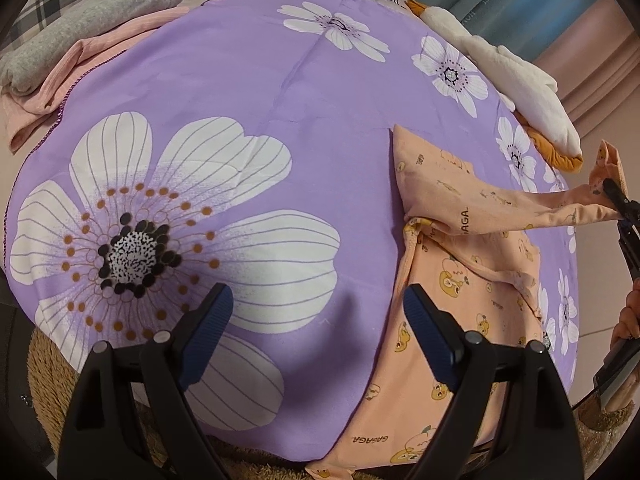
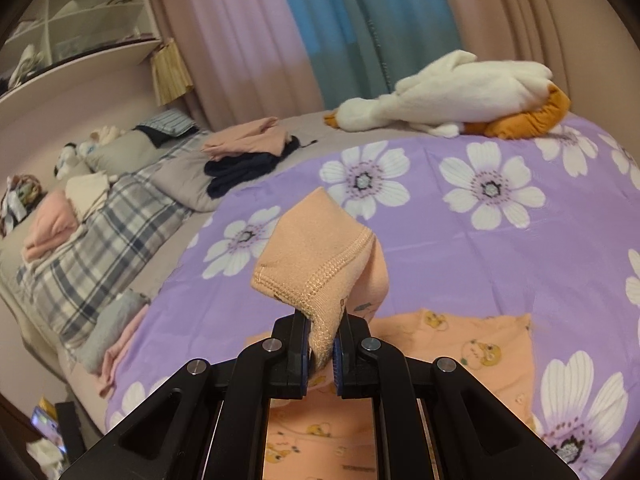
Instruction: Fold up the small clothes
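Observation:
A small peach garment (image 1: 460, 304) printed with cartoon bears lies on the purple flowered sheet (image 1: 248, 120), at its right side. My left gripper (image 1: 318, 312) hovers open above the sheet, its right finger over the garment's left edge, nothing between its pads. One stitched end of the garment (image 2: 320, 264) is pinched in my right gripper (image 2: 322, 344), which is shut on it and holds it up off the sheet. In the left wrist view the right gripper (image 1: 614, 194) shows at the far right, with that sleeve-like part stretched toward it.
A white and orange plush goose (image 2: 456, 96) lies at the sheet's far edge. Folded grey and pink clothes (image 1: 80, 40) sit left of the sheet, dark and pink ones (image 2: 248, 152) further back. A plaid blanket (image 2: 112, 232) covers the bed's left; curtains (image 2: 360, 20) hang behind.

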`<move>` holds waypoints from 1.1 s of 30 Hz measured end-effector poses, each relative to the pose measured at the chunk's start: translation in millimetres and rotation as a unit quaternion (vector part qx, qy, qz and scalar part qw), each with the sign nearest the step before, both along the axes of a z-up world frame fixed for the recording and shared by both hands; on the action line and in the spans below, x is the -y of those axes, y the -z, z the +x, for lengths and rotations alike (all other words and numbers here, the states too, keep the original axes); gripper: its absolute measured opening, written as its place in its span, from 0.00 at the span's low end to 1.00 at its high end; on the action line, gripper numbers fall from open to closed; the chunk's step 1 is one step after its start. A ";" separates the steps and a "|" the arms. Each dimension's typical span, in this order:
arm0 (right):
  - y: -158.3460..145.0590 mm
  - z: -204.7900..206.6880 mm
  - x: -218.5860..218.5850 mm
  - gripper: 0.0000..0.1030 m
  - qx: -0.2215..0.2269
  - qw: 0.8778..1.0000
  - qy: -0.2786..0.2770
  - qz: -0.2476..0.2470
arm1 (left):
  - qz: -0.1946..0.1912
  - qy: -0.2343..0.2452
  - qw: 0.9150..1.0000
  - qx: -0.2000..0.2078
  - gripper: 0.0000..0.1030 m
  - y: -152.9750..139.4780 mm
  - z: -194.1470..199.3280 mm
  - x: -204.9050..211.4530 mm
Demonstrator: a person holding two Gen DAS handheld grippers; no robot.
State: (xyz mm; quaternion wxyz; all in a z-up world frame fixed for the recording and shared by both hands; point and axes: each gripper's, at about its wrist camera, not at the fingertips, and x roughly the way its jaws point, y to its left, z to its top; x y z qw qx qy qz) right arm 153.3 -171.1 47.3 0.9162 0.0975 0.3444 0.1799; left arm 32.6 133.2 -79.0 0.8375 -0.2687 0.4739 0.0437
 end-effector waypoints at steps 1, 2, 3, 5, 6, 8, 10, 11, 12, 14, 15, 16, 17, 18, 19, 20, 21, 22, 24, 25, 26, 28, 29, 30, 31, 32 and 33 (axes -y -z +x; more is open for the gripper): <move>2.0 -0.1 4.1 0.10 -0.002 1.000 0.005 0.001 | 0.000 0.001 1.000 -0.001 0.85 0.1 0.7 0.9; 4.1 -0.1 9.0 0.10 -0.004 1.000 0.011 0.001 | 0.000 0.003 1.000 -0.001 0.85 0.2 1.5 2.2; 5.6 -0.6 13.4 0.10 -0.005 1.000 0.016 0.001 | 0.001 0.004 1.000 -0.002 0.85 0.3 2.2 3.4; 10.1 1.0 25.3 0.10 -0.013 0.999 0.029 0.003 | 0.003 0.007 1.000 -0.004 0.85 0.8 3.3 5.5; 11.5 1.3 29.7 0.10 -0.015 0.999 0.033 0.004 | 0.004 0.009 1.000 -0.004 0.85 1.1 4.1 7.0; 17.6 2.6 40.4 0.10 -0.024 0.999 0.044 0.001 | 0.006 0.013 1.000 -0.006 0.85 1.6 6.3 9.9; 25.9 3.5 50.1 0.10 -0.032 0.998 0.060 -0.007 | 0.008 0.016 1.000 -0.009 0.85 2.6 8.5 12.3; 30.9 4.3 54.7 0.10 -0.039 0.997 0.064 -0.007 | 0.009 0.017 1.000 -0.010 0.85 3.1 9.0 13.5; 35.1 4.2 57.7 0.10 -0.045 0.997 0.066 -0.005 | 0.010 0.018 1.000 -0.011 0.85 3.8 9.7 14.8; 47.6 5.5 65.6 0.10 -0.063 0.995 0.074 -0.001 | 0.013 0.022 1.000 -0.014 0.85 4.9 12.4 17.6; 54.2 5.8 68.7 0.10 -0.071 0.994 0.078 -0.005 | 0.014 0.024 1.000 -0.015 0.85 5.2 13.7 18.9; 59.9 5.2 71.6 0.10 -0.078 0.994 0.082 -0.008 | 0.014 0.026 0.999 -0.017 0.85 5.7 15.1 20.3; 64.5 5.3 74.0 0.10 -0.083 0.993 0.085 -0.009 | 0.015 0.027 0.999 -0.018 0.85 6.1 16.2 21.8; 70.2 5.0 77.5 0.10 -0.090 0.992 0.087 -0.007 | 0.015 0.030 0.999 -0.018 0.85 6.6 16.9 23.0; 73.2 4.3 80.2 0.10 -0.093 0.992 0.089 -0.005 | 0.016 0.033 0.999 -0.020 0.85 6.8 17.5 24.5; 78.6 3.7 84.2 0.10 -0.101 0.990 0.095 -0.005 | 0.017 0.035 0.999 -0.021 0.85 7.0 18.7 25.8; 82.0 3.8 86.1 0.10 -0.103 0.990 0.099 -0.009 | 0.018 0.036 0.999 -0.021 0.85 7.2 19.7 27.2; 85.8 3.0 88.1 0.10 -0.107 0.989 0.105 -0.017 | 0.019 0.038 0.999 -0.022 0.85 7.5 21.0 28.8; 94.1 1.6 91.2 0.10 -0.117 0.987 0.109 -0.023 | 0.022 0.041 0.999 -0.024 0.85 7.6 24.0 31.7; 98.2 1.0 92.9 0.10 -0.125 0.986 0.108 -0.019 | 0.023 0.043 0.999 -0.025 0.85 7.5 26.6 33.1; 102.6 1.0 94.4 0.10 -0.134 0.985 0.107 -0.017 | 0.023 0.044 0.998 -0.026 0.85 7.3 29.1 34.5; 111.2 -0.5 98.2 0.10 -0.150 0.982 0.114 -0.015 | 0.025 0.052 0.998 -0.023 0.85 3.7 37.0 38.6; 115.6 -2.5 101.5 0.10 -0.155 0.981 0.119 -0.010 | 0.027 0.055 0.998 -0.019 0.85 1.5 40.6 40.7; 119.3 -4.5 105.0 0.10 -0.160 0.980 0.121 -0.003 | 0.030 0.057 0.998 -0.016 0.85 -1.0 44.6 43.0; 121.8 -6.8 108.3 0.10 -0.164 0.979 0.124 0.001 | 0.035 0.063 0.997 -0.012 0.85 -3.6 49.5 45.8; 123.3 -9.2 110.9 0.10 -0.166 0.978 0.128 0.003 | 0.037 0.068 0.997 -0.006 0.85 -6.0 54.3 48.4; 124.4 -11.2 112.9 0.10 -0.166 0.978 0.130 0.004 | 0.037 0.072 0.997 -0.003 0.85 -7.8 58.8 50.6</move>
